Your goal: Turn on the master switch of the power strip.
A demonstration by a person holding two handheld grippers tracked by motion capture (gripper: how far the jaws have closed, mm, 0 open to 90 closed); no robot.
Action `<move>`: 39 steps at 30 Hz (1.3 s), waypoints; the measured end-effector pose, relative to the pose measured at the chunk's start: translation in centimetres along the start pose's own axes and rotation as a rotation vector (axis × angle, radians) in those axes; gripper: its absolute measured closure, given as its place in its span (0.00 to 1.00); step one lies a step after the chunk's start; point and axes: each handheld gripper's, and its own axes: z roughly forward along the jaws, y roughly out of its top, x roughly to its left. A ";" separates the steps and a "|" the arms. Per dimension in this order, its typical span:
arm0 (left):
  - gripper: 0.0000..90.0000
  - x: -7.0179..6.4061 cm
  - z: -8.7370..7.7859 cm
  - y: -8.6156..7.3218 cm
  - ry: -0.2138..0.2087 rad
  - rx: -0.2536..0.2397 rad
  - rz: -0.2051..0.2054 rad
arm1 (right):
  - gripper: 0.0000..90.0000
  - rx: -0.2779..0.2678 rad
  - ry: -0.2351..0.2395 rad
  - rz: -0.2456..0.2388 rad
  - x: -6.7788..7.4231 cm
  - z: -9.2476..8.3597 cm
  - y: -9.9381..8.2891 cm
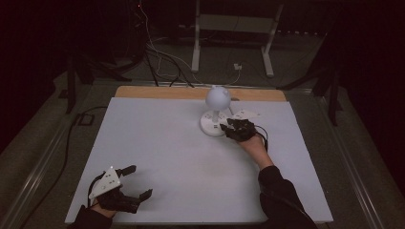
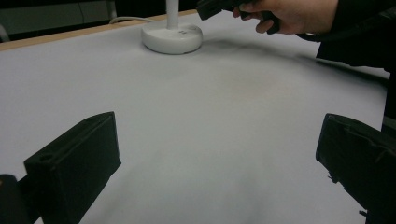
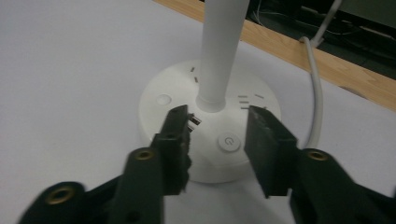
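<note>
The place looks like a dim lab or recording room. A white board [image 1: 157, 157] on a wooden tabletop [image 1: 157, 91] serves as the work surface, black drapes close off the sides, loose cables [image 1: 162, 59] run over the floor, and a white metal stand [image 1: 232, 28] sits behind.

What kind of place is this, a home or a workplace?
Most likely a lab or recording workspace, not a home. A plain white table stands on a grey floor with loose cables and a bare metal stand frame behind it. A person works a handheld right gripper at a white desk lamp.
</note>
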 end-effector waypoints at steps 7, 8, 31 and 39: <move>0.00 0.0 0.0 0.0 0.000 0.001 0.001 | 0.89 0.002 -0.008 -0.009 0.1 0.5 0.0; 0.00 0.0 0.0 0.0 0.000 0.000 0.000 | 0.92 0.001 -0.008 -0.007 0.1 0.5 0.0; 0.00 -0.1 0.0 0.0 -0.003 0.005 0.005 | 1.00 0.024 -0.017 -0.033 -0.2 2.2 0.1; 0.00 -0.2 0.1 0.0 -0.003 0.012 0.013 | 1.00 0.038 -0.037 -0.022 -0.4 2.8 -0.4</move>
